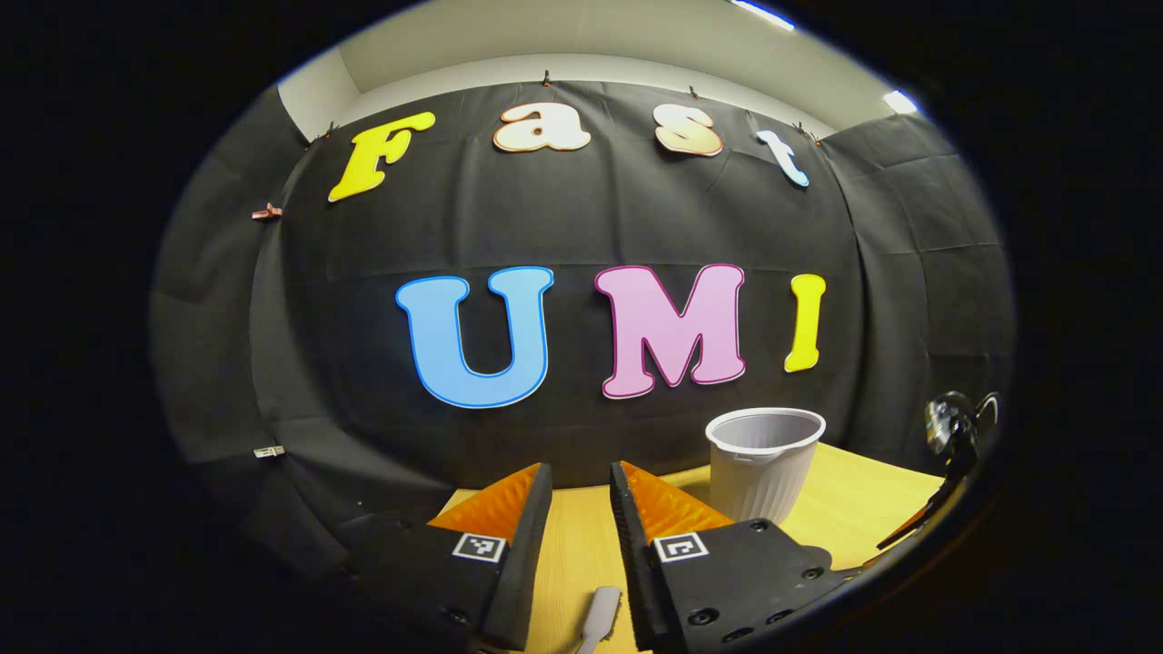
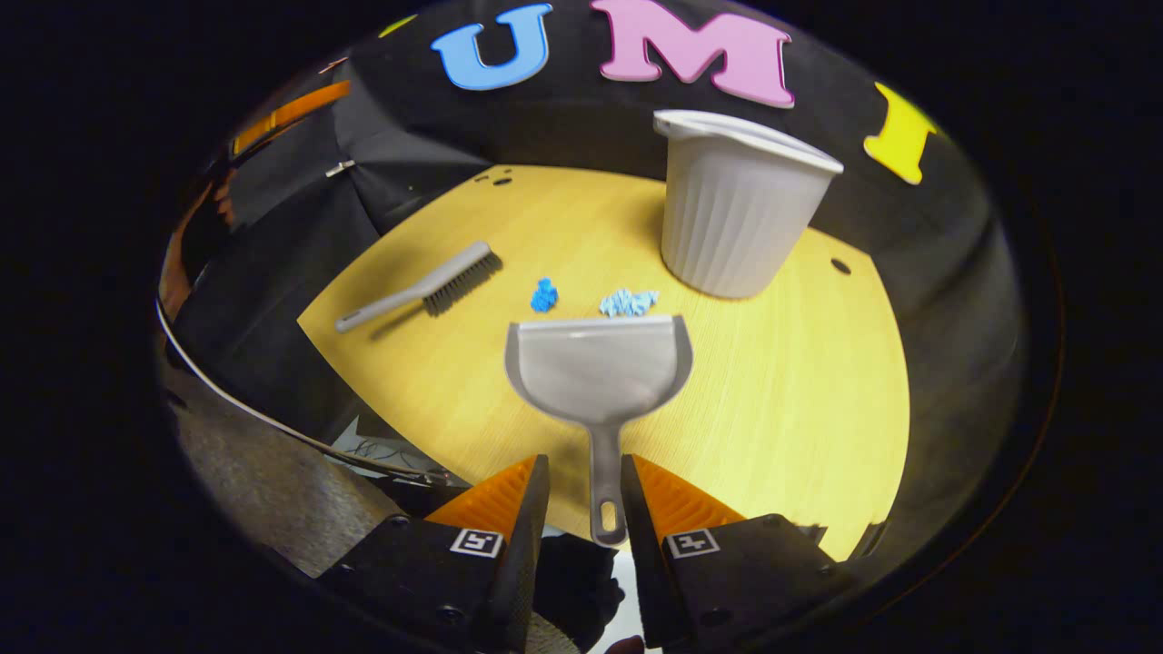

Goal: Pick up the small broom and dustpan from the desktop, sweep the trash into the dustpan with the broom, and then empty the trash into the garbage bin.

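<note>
1. In the right gripper view the right gripper (image 2: 584,509) sits at 6 o'clock, its fingers set narrowly apart on either side of the dustpan (image 2: 600,368) handle. Whether they press on the handle cannot be told.
2. The dustpan lies flat on the wooden desk (image 2: 790,391), its handle pointing to 6 o'clock and its open mouth to 12 o'clock.
3. Just beyond the mouth lie two bits of trash: a small blue crumpled piece (image 2: 544,295) toward 11 o'clock and a pale blue crumpled piece (image 2: 629,302) touching or nearly touching the rim.
4. The small broom (image 2: 422,288) lies at 10 o'clock from the dustpan, well apart from it, bristles toward the trash.
5. The ribbed grey garbage bin (image 2: 734,213) stands upright at 1 o'clock, near the desk's far edge.
6. In the left gripper view the left gripper (image 1: 581,527) has its fingers narrowly parted and holding nothing. A grey handle tip (image 1: 600,613) lies on the desk below them, and the bin (image 1: 761,463) stands at 3 o'clock.
</note>
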The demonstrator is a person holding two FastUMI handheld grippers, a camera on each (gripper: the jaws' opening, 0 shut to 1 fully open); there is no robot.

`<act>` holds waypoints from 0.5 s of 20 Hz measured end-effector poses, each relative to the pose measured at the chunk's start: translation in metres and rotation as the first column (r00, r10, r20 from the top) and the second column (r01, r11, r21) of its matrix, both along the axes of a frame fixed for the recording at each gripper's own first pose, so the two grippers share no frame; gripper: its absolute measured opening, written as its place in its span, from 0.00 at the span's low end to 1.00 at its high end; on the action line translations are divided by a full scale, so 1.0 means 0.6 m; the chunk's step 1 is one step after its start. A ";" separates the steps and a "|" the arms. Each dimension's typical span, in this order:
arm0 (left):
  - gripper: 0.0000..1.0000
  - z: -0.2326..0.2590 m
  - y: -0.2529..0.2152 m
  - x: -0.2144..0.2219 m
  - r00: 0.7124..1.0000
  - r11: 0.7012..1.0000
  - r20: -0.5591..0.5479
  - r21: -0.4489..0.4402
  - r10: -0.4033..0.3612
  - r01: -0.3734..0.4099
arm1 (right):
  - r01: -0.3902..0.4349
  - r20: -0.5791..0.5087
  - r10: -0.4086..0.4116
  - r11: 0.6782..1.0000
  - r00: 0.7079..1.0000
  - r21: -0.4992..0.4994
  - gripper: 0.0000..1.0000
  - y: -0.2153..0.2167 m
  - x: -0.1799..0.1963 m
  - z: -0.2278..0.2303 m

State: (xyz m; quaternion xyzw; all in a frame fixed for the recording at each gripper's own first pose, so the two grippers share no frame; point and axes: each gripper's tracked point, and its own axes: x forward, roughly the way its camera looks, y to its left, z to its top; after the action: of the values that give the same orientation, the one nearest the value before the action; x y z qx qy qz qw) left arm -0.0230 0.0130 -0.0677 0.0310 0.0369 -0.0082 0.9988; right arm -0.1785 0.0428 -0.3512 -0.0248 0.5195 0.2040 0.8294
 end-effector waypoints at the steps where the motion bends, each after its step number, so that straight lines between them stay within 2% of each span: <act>1: 0.45 -0.006 0.003 0.000 1.000 1.000 -0.005 0.000 0.004 -0.004 | -0.002 -0.024 0.001 1.000 1.000 -0.015 0.49 0.001 0.002 -0.015; 3: 0.45 -0.014 0.014 -0.002 1.000 1.000 -0.011 0.001 0.015 -0.015 | -0.021 -0.065 0.018 0.998 0.998 -0.052 0.50 0.002 0.006 -0.041; 10: 0.45 -0.033 0.047 0.013 0.999 0.999 -0.033 0.008 0.036 -0.036 | -0.070 -0.100 0.057 0.989 0.993 -0.128 0.51 0.012 0.032 -0.112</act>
State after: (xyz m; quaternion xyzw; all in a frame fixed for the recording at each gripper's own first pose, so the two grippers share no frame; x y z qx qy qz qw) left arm -0.0151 0.0411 -0.0874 0.0339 0.0540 0.0093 0.9979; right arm -0.1593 0.0500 -0.4181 -0.0861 0.5700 0.1968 0.7930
